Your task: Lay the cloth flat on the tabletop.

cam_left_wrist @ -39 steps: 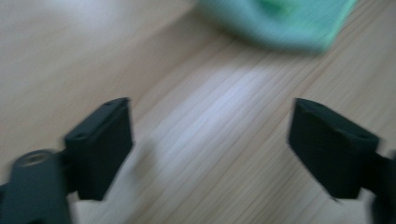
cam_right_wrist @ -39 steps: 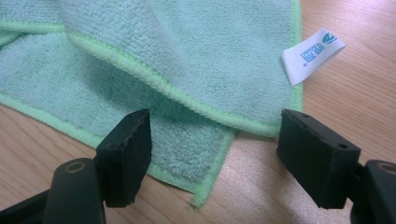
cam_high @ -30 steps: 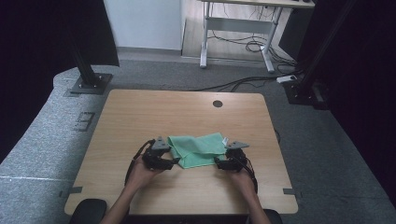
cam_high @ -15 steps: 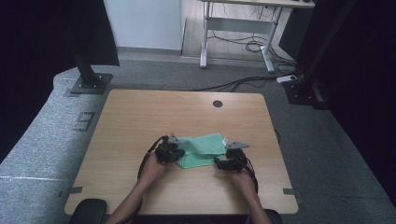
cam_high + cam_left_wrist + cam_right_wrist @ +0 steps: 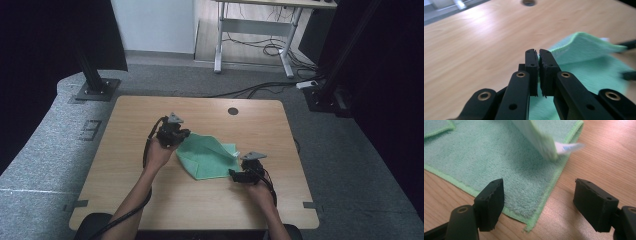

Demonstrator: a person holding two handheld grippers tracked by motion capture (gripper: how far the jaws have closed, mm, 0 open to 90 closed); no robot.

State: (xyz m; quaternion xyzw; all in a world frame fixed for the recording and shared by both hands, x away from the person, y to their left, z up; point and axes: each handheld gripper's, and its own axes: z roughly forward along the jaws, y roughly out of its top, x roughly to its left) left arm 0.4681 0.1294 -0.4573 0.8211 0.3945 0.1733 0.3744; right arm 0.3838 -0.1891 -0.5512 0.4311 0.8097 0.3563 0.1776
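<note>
We are pinching the green cloth (image 5: 584, 52) in the left claw (image 5: 538, 53) while the right claw (image 5: 539, 195) is gaping wide astride its near corner, so the thin fold risks slipping free.

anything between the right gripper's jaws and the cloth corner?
Nothing. In the right gripper view the right gripper stands open over the cloth corner, bare table beside it; no pad touches.

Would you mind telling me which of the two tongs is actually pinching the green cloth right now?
The left tongs: their jaws are shut on an edge of the green cloth, lifting it. The right tongs stand open over the cloth's near corner, gripping nothing.
</note>
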